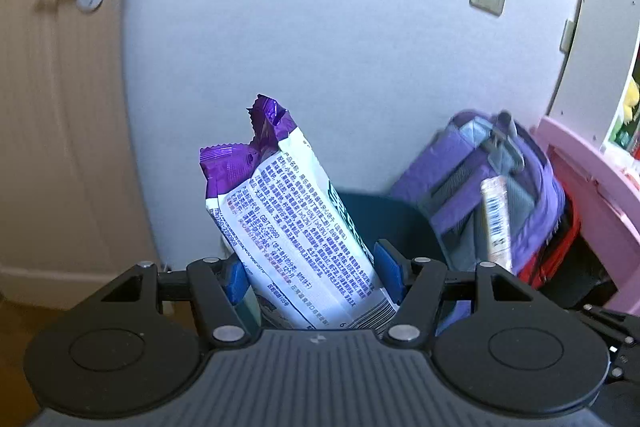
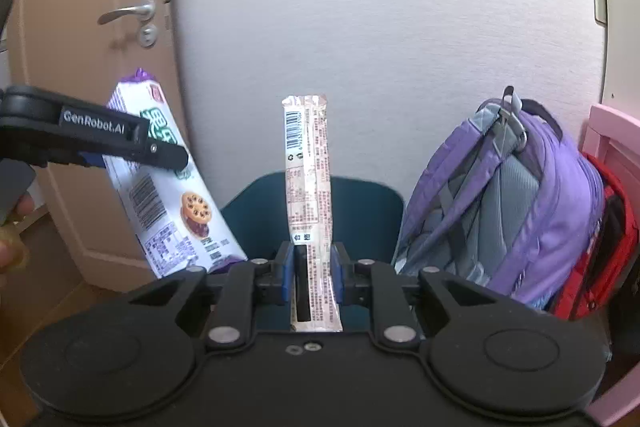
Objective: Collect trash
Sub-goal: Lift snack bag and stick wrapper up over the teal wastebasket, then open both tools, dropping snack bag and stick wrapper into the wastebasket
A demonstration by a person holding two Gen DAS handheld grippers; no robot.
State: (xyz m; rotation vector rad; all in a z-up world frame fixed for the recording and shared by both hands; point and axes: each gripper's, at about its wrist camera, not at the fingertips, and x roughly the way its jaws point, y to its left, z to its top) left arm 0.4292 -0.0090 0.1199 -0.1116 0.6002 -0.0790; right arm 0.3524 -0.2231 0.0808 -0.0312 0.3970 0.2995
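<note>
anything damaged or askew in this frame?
Only the cookie packet in the left gripper: its purple top end is torn open and jagged, and it leans left. The narrow wrapper in the right gripper stands straight and looks intact. Both are in front of the dark bin.

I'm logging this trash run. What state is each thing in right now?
Left gripper: shut on cookie wrapper.
Right gripper: shut on slim wrapper.
Cookie wrapper: torn open, tilted.
Slim wrapper: upright.
Trash bin: open-topped.
Door: closed.
Backpack: upright, leaning.
</note>
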